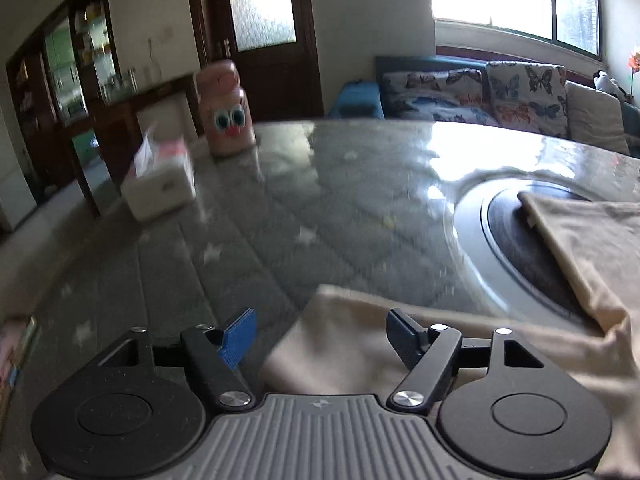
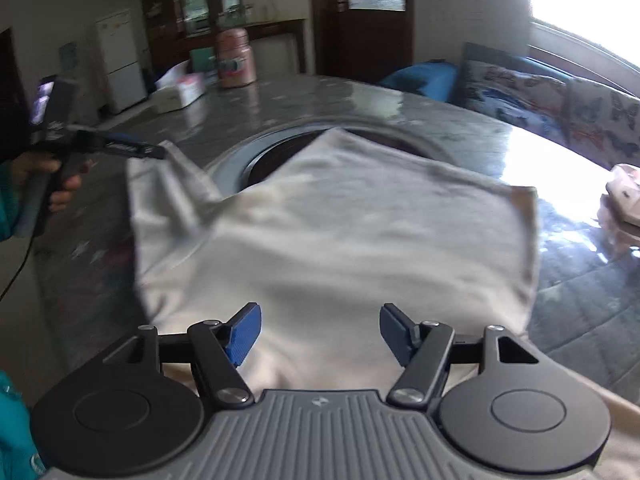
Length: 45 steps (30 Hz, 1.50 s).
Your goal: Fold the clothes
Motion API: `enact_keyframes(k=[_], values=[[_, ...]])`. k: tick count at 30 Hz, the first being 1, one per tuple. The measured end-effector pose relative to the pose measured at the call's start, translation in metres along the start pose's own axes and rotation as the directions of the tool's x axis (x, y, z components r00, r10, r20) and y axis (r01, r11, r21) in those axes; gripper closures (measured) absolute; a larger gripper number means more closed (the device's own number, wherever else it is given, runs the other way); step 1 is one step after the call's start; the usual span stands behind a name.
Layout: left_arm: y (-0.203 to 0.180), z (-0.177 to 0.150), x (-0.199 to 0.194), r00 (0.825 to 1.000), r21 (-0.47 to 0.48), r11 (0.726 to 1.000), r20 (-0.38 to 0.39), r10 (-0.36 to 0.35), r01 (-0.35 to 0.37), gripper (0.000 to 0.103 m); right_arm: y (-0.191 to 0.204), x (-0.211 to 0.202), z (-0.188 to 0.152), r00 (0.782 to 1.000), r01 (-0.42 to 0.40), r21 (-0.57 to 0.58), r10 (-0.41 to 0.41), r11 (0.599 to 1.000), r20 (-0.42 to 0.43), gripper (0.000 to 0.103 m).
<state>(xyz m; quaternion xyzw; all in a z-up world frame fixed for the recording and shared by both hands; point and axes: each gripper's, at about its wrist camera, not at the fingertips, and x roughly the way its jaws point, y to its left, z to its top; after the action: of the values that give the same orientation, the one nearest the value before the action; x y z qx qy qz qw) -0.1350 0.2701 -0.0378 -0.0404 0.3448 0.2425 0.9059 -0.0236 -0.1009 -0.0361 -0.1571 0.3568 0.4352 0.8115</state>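
Observation:
A beige garment [image 2: 340,232] lies spread on the table, partly over a round dark turntable [image 2: 276,160]. My right gripper [image 2: 320,336] hovers open over the garment's near edge, with nothing between its blue pads. In the left wrist view my left gripper [image 1: 322,338] is open too, with a beige corner of the garment [image 1: 352,344] lying below its fingers. More of the garment [image 1: 592,248] drapes across the turntable [image 1: 512,240]. The right wrist view shows the left gripper [image 2: 156,151] side-on at the garment's raised far-left corner, held by a hand [image 2: 60,184].
The table wears a grey star-patterned cover [image 1: 280,216]. A pink jar with googly eyes [image 1: 226,112] and a white tissue box [image 1: 160,188] stand at its far left. A pale pinkish object [image 2: 624,196] sits at the right edge. A sofa with butterfly cushions [image 1: 480,96] lies beyond.

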Motion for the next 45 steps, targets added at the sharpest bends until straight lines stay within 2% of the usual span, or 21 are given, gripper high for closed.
enact_keyframes(k=[3,7,8,11,13,16,23,27,31,33,38,39,41,43,45], values=[[0.007,-0.005,0.0,0.999,-0.038,0.999,-0.011,-0.032,0.031,0.045,0.013,-0.003,-0.006,1.0,-0.026,-0.023,0.026,0.999,0.001,0.033],[0.008,-0.01,-0.003,0.997,-0.042,0.996,-0.003,-0.075,0.075,0.085,0.027,-0.006,-0.01,0.999,-0.051,-0.053,0.052,0.997,0.011,0.031],[0.007,-0.011,-0.004,0.997,-0.041,0.996,0.0,-0.077,0.077,0.09,0.031,-0.005,-0.011,0.998,-0.059,-0.061,0.059,0.996,0.009,0.031],[0.005,-0.014,-0.008,0.998,-0.056,0.996,0.01,-0.069,0.069,0.094,0.041,-0.003,-0.014,0.997,-0.081,-0.085,0.082,0.993,0.004,0.031],[0.009,-0.015,-0.01,0.998,-0.079,0.995,0.011,-0.059,0.059,0.095,0.048,-0.001,-0.017,0.995,-0.096,-0.101,0.096,0.99,0.0,0.033],[0.016,-0.017,-0.016,0.999,-0.098,0.994,0.021,-0.036,0.038,0.095,0.059,0.002,-0.02,0.993,-0.118,-0.125,0.118,0.985,-0.007,0.042],[0.038,-0.022,-0.02,1.0,-0.131,0.991,0.021,-0.004,0.007,0.095,0.08,0.006,-0.029,0.987,-0.161,-0.167,0.16,0.973,-0.019,0.042],[0.043,-0.027,-0.019,1.0,-0.128,0.992,0.011,0.004,-0.002,0.095,0.056,-0.015,-0.036,0.995,-0.094,-0.073,0.095,0.993,0.016,0.042],[0.044,-0.025,-0.023,1.0,-0.122,0.992,0.003,0.009,-0.008,0.09,0.033,-0.035,-0.044,0.999,-0.029,0.023,0.028,0.999,0.045,0.043],[0.044,-0.023,-0.027,1.0,-0.121,0.992,0.006,0.029,-0.029,0.083,0.021,-0.045,-0.048,0.998,0.003,0.072,-0.007,0.997,0.057,0.043],[0.038,-0.019,-0.041,0.999,-0.106,0.994,0.037,0.005,-0.001,0.059,-0.009,-0.07,-0.058,0.992,0.08,0.194,-0.097,0.978,0.08,0.045],[0.035,-0.018,-0.043,0.999,-0.101,0.995,0.042,-0.004,0.008,0.057,-0.016,-0.075,-0.06,0.989,0.102,0.22,-0.122,0.97,0.081,0.046],[0.027,-0.016,-0.048,0.998,-0.087,0.996,0.051,-0.025,0.029,0.055,-0.041,-0.083,-0.072,0.971,0.206,0.294,-0.233,0.933,0.06,0.049],[0.012,-0.014,-0.052,0.996,-0.062,0.995,0.065,-0.068,0.072,0.052,-0.07,-0.092,-0.086,0.934,0.322,0.37,-0.355,0.871,0.025,0.052],[-0.006,-0.012,-0.057,0.99,-0.03,0.992,0.075,-0.118,0.121,0.049,-0.097,-0.098,-0.098,0.897,0.403,0.445,-0.442,0.8,-0.017,0.059]])
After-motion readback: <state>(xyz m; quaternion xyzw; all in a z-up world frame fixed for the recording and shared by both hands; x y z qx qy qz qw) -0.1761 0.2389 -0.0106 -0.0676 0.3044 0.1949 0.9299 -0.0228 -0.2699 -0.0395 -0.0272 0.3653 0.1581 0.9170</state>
